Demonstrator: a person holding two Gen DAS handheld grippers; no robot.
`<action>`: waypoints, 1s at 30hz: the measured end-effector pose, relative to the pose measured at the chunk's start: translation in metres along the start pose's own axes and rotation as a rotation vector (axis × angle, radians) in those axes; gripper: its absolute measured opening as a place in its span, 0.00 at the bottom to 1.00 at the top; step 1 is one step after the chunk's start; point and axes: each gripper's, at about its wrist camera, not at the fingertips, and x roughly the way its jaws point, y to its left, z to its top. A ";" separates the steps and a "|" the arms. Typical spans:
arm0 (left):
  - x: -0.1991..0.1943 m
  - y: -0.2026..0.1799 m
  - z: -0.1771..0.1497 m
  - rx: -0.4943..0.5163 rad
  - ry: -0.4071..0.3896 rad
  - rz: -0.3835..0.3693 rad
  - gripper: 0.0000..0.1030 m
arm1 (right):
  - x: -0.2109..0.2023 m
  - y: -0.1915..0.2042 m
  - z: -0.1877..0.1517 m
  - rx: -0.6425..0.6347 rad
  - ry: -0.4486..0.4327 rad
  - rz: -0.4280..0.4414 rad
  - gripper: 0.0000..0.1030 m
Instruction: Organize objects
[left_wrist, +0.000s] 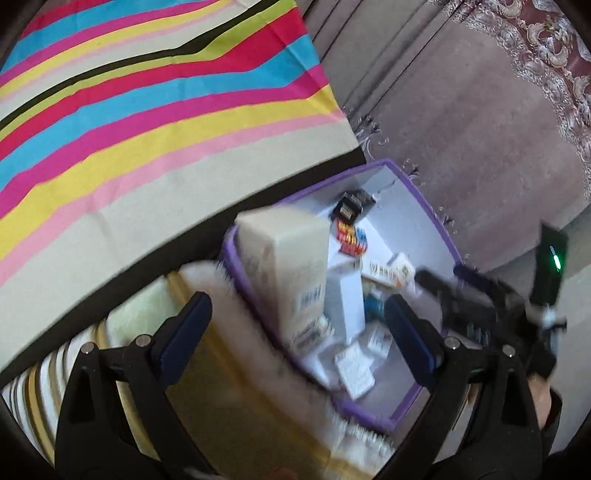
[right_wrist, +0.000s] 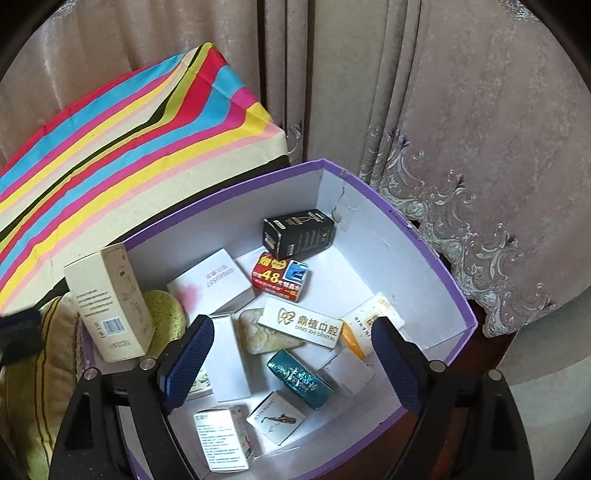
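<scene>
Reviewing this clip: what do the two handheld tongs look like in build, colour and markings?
Both tongs, left and right, have black triangular plastic arms with silver rivet pins and dark blue ribbed pads. In the left wrist view the right unit's black body carries a lit green indicator. A dark sleeve shows at that hand.

We're in a home, a living space by the look of it: heavy mauve curtains with embroidered scrollwork hang behind, a bright striped cloth drapes some furniture, a yellow-green cushion sits beside a purple-rimmed cardboard box of small household packets.
</scene>
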 end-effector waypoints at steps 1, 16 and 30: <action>0.010 -0.001 0.007 -0.015 0.013 0.003 0.93 | -0.002 0.001 -0.001 -0.002 -0.002 0.000 0.86; 0.031 -0.066 -0.016 0.144 0.051 -0.061 0.90 | -0.019 -0.032 -0.026 0.053 0.024 -0.076 0.86; 0.000 -0.038 -0.044 0.022 0.048 0.004 1.00 | -0.036 -0.015 -0.028 0.013 0.011 -0.064 0.86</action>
